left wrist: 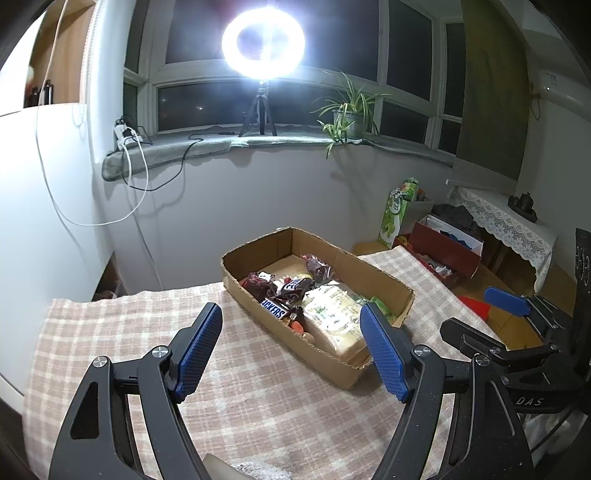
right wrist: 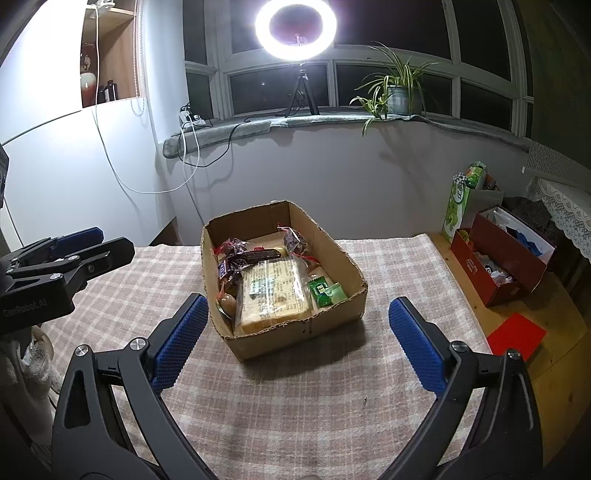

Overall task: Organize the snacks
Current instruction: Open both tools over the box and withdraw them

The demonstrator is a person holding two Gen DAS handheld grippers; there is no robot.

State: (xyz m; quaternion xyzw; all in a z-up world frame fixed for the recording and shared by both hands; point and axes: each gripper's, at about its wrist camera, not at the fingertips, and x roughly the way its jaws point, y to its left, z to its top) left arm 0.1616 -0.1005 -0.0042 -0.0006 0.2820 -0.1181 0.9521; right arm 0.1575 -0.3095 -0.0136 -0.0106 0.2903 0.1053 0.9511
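Observation:
An open cardboard box (left wrist: 391,284) (right wrist: 343,254) stands on the checked tablecloth. Inside lie a bagged loaf of sliced bread (left wrist: 334,314) (right wrist: 275,291), Snickers bars (left wrist: 275,308) (right wrist: 229,267), dark red wrapped candies (left wrist: 316,267) (right wrist: 297,242) and green packets (right wrist: 325,290). My left gripper (left wrist: 291,349) is open and empty, hovering just in front of the box. My right gripper (right wrist: 297,341) is open and empty, above the cloth before the box's near wall. Each gripper shows at the edge of the other's view, the right (left wrist: 506,302) and the left (right wrist: 79,236).
The table with the checked cloth (left wrist: 129,332) (right wrist: 295,398) ends at a white wall on the left. To the right, on the floor, stand a red box of clutter (right wrist: 502,258), a green carton (right wrist: 460,206) and a red sheet (right wrist: 515,334). A ring light (right wrist: 295,29) and plant (right wrist: 400,92) are on the windowsill.

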